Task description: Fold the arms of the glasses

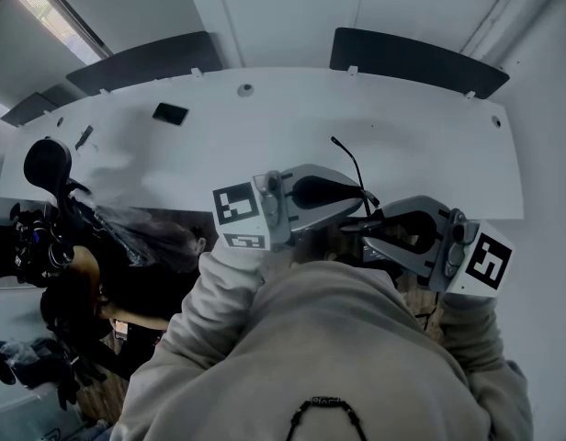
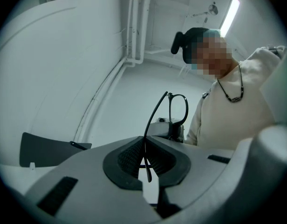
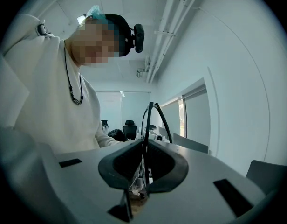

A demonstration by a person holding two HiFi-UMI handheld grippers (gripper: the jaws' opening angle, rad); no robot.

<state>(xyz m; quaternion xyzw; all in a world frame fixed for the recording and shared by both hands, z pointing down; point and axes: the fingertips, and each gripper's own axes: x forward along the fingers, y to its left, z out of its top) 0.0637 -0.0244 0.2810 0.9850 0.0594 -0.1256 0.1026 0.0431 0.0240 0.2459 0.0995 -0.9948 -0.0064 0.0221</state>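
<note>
Two grippers are sharing the glasses (image 2: 179,108), held before your chest, clear of the table (image 1: 402,136). Your left gripper (image 2: 144,144) is pinching one thin arm (image 2: 153,112) near its tip, jaws closed on it; your right gripper (image 3: 144,146) is clamping what looks like the front frame (image 3: 147,120), seen edge-on. For a clean fold, you should be anchoring the right hand and sweeping the left in an arc about the hinge (image 2: 167,94), never tugging lengthwise. That arm is looking slender, so you're risking a bend if you're forcing it sideways.
</note>
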